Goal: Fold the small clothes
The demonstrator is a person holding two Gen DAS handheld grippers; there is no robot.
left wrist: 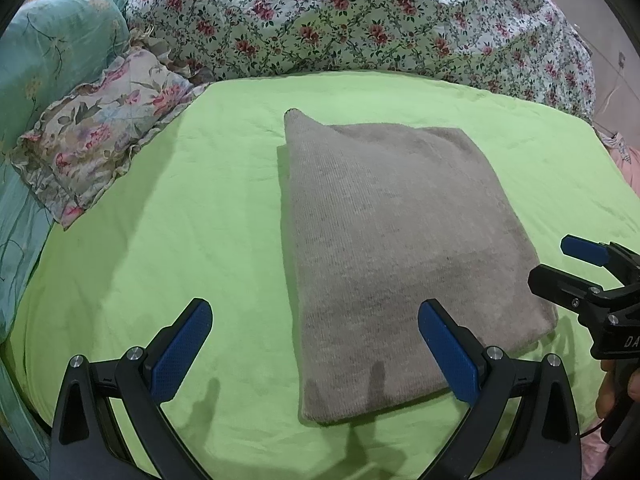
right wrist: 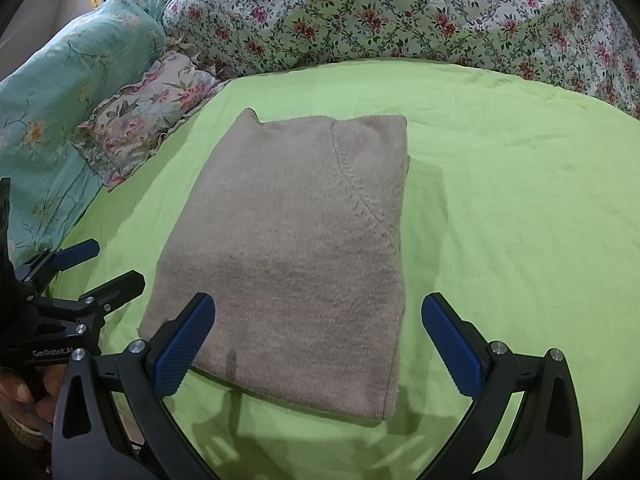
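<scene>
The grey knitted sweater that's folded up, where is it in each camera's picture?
Left wrist view: the grey knitted sweater lies centre-right on the lime-green sheet.
Right wrist view: it lies centre-left.
Shared landmark: the ruffled floral pillow, beyond its left side.

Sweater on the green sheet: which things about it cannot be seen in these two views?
- Sweater underside and inner layers: both views, hidden by its top layer.
- Sleeves: both views, folded out of sight.
- Near edge: left wrist view, partly behind left gripper finger.
</scene>
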